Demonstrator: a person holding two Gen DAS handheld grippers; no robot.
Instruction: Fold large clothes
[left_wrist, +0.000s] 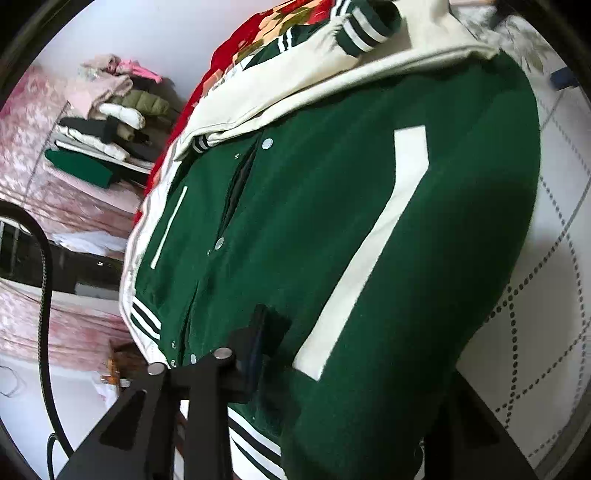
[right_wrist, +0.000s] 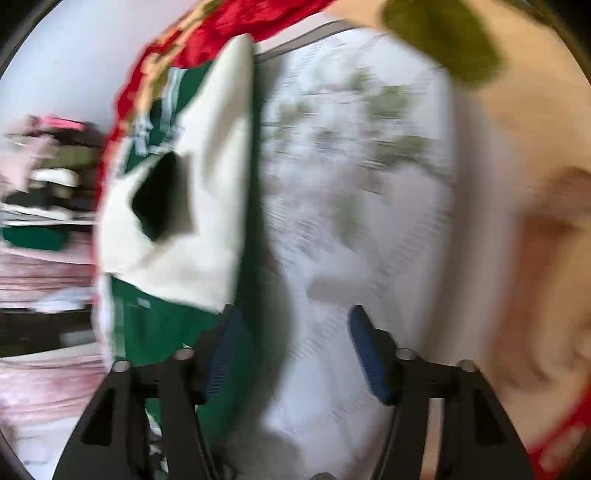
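- While the green varsity jacket (left_wrist: 332, 229) lies front-up on the quilted bed cover (left_wrist: 546, 280), the fold is judged only part done: one cream sleeve (left_wrist: 332, 74) is already laid across the collar end.
- Left wrist view: the jacket's long axis runs from the striped hem (left_wrist: 255, 443) at 6 o'clock to the collar end at 12 o'clock; the snap placket (left_wrist: 221, 240) lies left of centre.
- Left gripper (left_wrist: 332, 354): only one finger (left_wrist: 258, 343) shows, pressed against the green cloth just above the hem. The other is hidden under a raised bulge of the body panel, so the jaws appear clenched on a pinch of jacket fabric.
- Right wrist view is heavily blurred. Right gripper (right_wrist: 295, 350): jaws released, standing wide, nothing between the blue pads (right_wrist: 369, 354) but bare bed cover.
- From the right jaws the jacket lies at 10 o'clock; its green side edge (right_wrist: 255, 258) passes just beside the left-hand pad. Whether it touches cannot be told.
- Judgement: the left hand is the nearer and already has the hem end; the right must shift toward 9 o'clock to take the side edge before a lengthwise fold.
- A stack of other clothes (left_wrist: 114, 122) sits at 10 o'clock, well apart.
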